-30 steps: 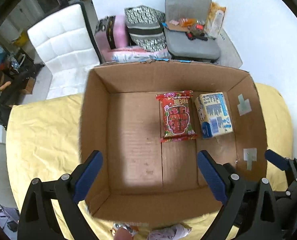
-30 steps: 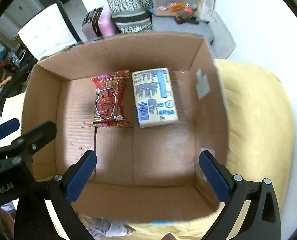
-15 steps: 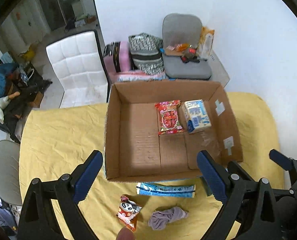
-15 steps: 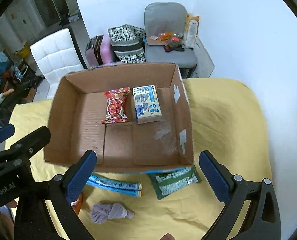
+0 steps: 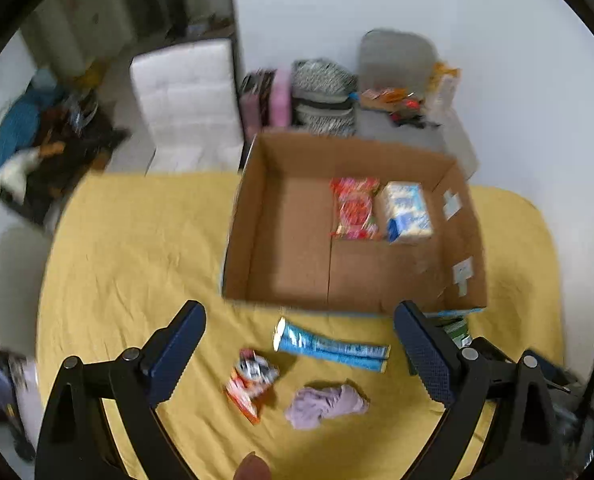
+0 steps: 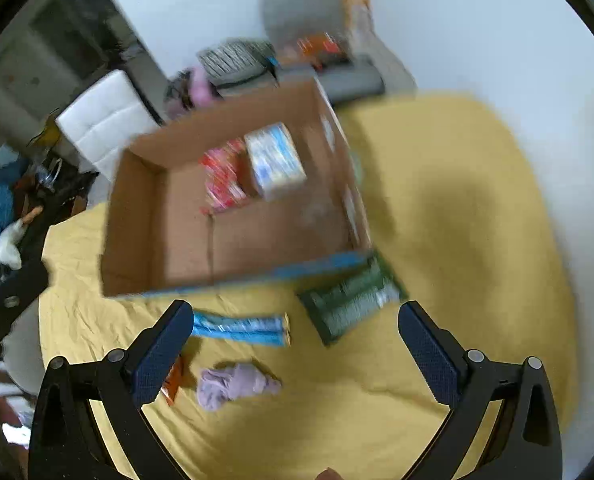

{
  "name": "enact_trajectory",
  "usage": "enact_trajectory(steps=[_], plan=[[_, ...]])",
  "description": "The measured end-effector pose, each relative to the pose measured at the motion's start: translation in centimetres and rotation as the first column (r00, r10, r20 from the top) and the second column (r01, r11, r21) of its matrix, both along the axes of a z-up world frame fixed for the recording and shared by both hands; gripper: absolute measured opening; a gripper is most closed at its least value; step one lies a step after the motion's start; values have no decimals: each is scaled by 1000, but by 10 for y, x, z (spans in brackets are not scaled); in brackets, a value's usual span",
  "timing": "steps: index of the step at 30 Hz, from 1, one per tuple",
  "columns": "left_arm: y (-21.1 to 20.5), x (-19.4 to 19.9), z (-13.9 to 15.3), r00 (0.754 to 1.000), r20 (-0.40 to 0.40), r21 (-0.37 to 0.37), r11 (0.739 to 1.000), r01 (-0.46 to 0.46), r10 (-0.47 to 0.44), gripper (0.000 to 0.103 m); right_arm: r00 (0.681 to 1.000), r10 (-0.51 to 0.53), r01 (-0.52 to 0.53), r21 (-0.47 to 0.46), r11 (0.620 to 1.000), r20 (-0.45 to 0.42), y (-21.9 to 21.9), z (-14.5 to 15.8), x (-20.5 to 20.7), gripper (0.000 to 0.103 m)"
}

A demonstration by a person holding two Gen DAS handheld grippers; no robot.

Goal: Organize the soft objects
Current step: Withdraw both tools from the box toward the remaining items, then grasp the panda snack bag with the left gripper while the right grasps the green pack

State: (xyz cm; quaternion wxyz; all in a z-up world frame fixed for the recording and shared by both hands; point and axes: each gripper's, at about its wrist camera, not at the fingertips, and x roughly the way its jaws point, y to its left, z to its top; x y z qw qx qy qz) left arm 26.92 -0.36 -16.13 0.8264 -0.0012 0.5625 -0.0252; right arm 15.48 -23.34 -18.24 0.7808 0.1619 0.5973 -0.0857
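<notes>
An open cardboard box point(image 5: 289, 248) point(image 6: 177, 248) stands on the yellow cloth and holds a red snack packet point(image 5: 355, 210) point(image 6: 221, 182) beside a pale blue-and-cream packet point(image 5: 407, 214) point(image 6: 275, 160). In front of the box lie a long blue packet point(image 5: 329, 346) point(image 6: 241, 326), a small orange-and-white packet point(image 5: 251, 382), a crumpled lilac cloth point(image 5: 325, 400) point(image 6: 235, 386) and a dark green packet point(image 6: 353, 298). My left gripper point(image 5: 301, 354) hangs open above the blue packet and lilac cloth. My right gripper point(image 6: 293, 354) is open too, above the cloth between the lilac cloth and green packet. Both hold nothing.
Behind the table stand a white padded chair point(image 5: 189, 96), a pink suitcase point(image 5: 275, 98), a striped bag point(image 5: 323, 98) and a grey chair point(image 5: 397, 80) with clutter. A white wall runs along the right. The yellow cloth point(image 6: 477, 208) stretches right of the box.
Both grippers have pulled back and up from over the box, so the packets and lilac cloth in front of it came into view. The right gripper has swung rightward; its view is blurred.
</notes>
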Motion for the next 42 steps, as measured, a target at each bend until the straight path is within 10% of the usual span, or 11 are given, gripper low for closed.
enact_trajectory(steps=[7,15,17,23,34,42], plan=[[10,-15,-77,980,-170,40,995,-97,102,97,955,-201,239,164,957,-219,-58,-118,-1,103],[33,-36,-141,918,-326,41,973,-227,228,97,915,-325,380,243,893,-238,-77,-189,8,99],[37,-41,-154,898,-368,28,968,-251,243,97,916,-322,378,246,893,-239,-75,-197,10,80],[58,-58,-174,866,-407,28,951,-308,292,97,942,-238,292,227,929,-238,-63,-197,12,54],[88,-68,-195,845,-446,36,950,-311,294,97,858,275,-244,126,962,-433,4,-196,-20,50],[77,-26,-229,869,-473,131,987,-93,145,97,887,268,-258,77,963,-376,38,-198,-2,61]])
